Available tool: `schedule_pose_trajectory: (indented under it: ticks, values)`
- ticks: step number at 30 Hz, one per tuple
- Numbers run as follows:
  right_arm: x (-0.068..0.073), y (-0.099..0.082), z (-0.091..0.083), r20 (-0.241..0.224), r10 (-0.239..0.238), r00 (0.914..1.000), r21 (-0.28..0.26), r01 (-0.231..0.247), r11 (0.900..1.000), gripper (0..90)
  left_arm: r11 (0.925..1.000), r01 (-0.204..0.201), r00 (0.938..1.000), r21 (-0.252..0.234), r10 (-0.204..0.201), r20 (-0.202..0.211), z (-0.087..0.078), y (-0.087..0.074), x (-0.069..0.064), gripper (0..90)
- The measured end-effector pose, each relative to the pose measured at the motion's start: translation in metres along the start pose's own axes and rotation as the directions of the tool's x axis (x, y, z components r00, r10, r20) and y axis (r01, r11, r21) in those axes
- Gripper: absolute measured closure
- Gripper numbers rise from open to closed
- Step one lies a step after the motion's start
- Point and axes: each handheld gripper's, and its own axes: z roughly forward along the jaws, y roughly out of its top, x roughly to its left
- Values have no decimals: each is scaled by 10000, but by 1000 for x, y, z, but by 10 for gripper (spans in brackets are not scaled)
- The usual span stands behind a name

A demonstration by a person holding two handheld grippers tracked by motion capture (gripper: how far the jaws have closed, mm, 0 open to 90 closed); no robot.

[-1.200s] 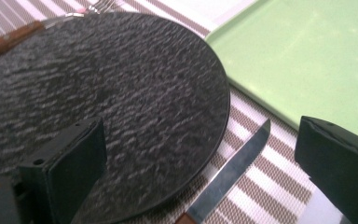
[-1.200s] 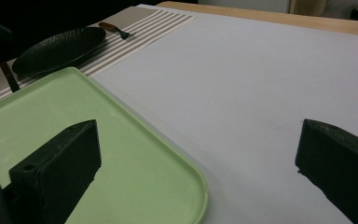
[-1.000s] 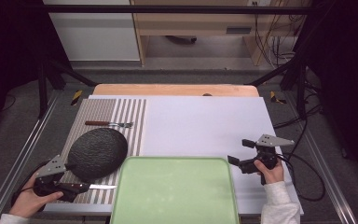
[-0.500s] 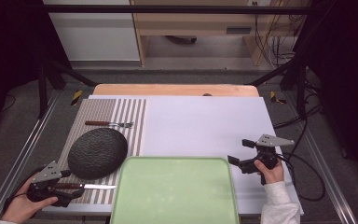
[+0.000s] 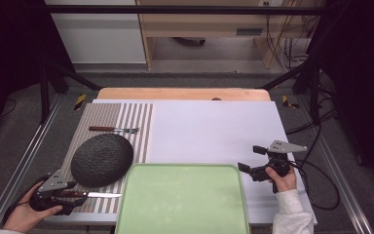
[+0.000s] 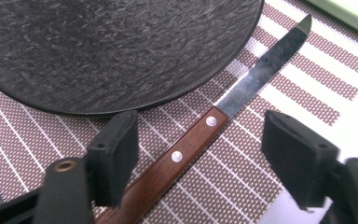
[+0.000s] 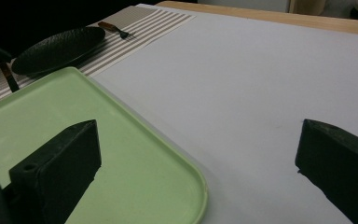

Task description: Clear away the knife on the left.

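No legible text, label, brand, number or sign appears on any surface. The knife (image 6: pixel 200 140) handle bears two plain rivets without marking; the dark plate (image 6: pixel 116 46), the striped placemat (image 5: pixel 126 119) and the green tray (image 5: pixel 182 200) are unlettered. Yellow-and-black hazard tape (image 5: pixel 80 101) marks the frame beside the tabletop's far corners.

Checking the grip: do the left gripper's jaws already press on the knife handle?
No, the knife lies between the left gripper jaws with gaps on both sides.
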Motion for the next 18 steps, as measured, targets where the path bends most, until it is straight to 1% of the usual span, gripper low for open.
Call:
schedule_pose_trajectory:
  ticks: [2, 9, 14, 17, 18]
  values:
    - [0, 0, 0, -16, -10, 10000, 7, 10, 10000, 5, 9999, -94, 10000, 118, 94, 23, 1, 1, 0, 355]
    - [0, 0, 0, -4, 7, 10000, 18, -7, 10000, 6, 9988, -299, 9995, 399, 296, 73, 2, 0, -1, 457]
    - [0, 0, 0, -15, 12, 10000, 15, -12, 10000, 6, 9978, -388, 9992, 543, 390, -41, 2, 1, -1, 508]
    - [0, 0, 0, -19, -1, 10000, 24, 1, 10000, 6, 9954, -513, 9986, 812, 521, -73, 2, 2, -1, 558]
    - [0, 0, 0, -25, -1, 10000, 21, 1, 10000, 6, 9954, -513, 9986, 812, 521, -73, 2, 2, -1, 583]
